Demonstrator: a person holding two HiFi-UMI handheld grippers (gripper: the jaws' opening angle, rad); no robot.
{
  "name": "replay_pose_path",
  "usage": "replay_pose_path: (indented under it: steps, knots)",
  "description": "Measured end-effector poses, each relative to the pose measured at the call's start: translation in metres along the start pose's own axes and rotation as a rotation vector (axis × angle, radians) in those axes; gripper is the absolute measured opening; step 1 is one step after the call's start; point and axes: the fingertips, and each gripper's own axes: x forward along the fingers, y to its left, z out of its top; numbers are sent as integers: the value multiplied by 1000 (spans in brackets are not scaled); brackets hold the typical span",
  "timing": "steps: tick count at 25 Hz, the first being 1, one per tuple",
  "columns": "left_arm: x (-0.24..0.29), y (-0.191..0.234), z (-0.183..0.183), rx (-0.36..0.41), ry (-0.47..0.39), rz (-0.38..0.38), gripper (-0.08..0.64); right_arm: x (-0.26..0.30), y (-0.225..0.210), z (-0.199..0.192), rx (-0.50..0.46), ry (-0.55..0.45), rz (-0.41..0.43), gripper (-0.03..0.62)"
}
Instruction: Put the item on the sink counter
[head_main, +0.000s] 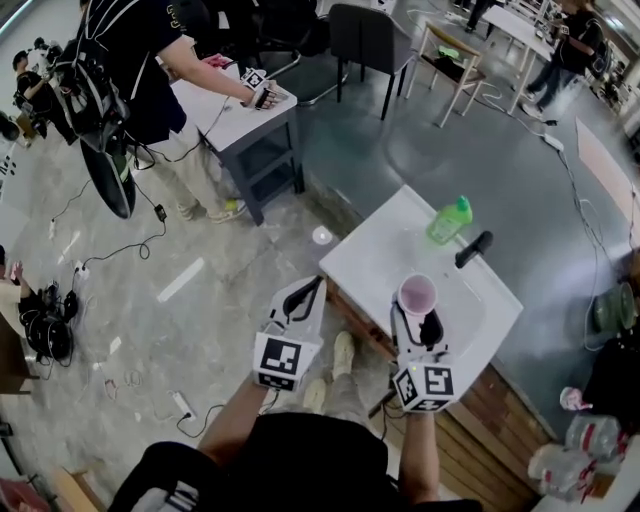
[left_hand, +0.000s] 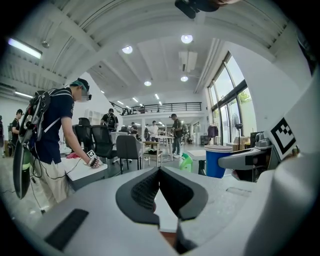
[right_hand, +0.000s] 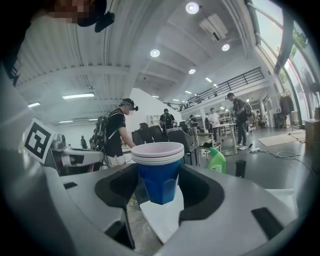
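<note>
A blue cup with a pink rim (head_main: 417, 294) (right_hand: 159, 175) stands upright between the jaws of my right gripper (head_main: 419, 310) (right_hand: 160, 182), which is shut on it. In the head view the cup is over the near part of the white sink counter (head_main: 368, 257). A green bottle (head_main: 449, 221) (right_hand: 216, 160) and a black faucet (head_main: 474, 248) (right_hand: 240, 168) stand at the counter's far side. My left gripper (head_main: 307, 295) (left_hand: 160, 172) is off the counter's left edge, above the floor. Its pads meet at the tips with nothing between them.
A person with a backpack (head_main: 130, 70) leans on a grey table (head_main: 250, 115) at the far left. Chairs and more tables stand behind. Cables and a power strip (head_main: 182, 404) lie on the floor. Plastic bottles (head_main: 585, 455) sit at the lower right.
</note>
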Motion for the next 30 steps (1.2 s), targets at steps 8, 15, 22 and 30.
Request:
replay_pose_path:
  steps: [8, 15, 22, 30]
  knots:
    - [58, 13, -2, -9, 31, 26, 2, 56, -31, 1, 1, 34, 29, 255]
    - [102, 22, -8, -21, 48, 39, 2, 99, -53, -8, 13, 60, 55, 256]
    - [142, 31, -14, -27, 65, 45, 2, 142, -75, -17, 19, 75, 78, 256]
    - [177, 45, -26, -36, 80, 50, 2, 181, -92, -25, 21, 81, 88, 256]
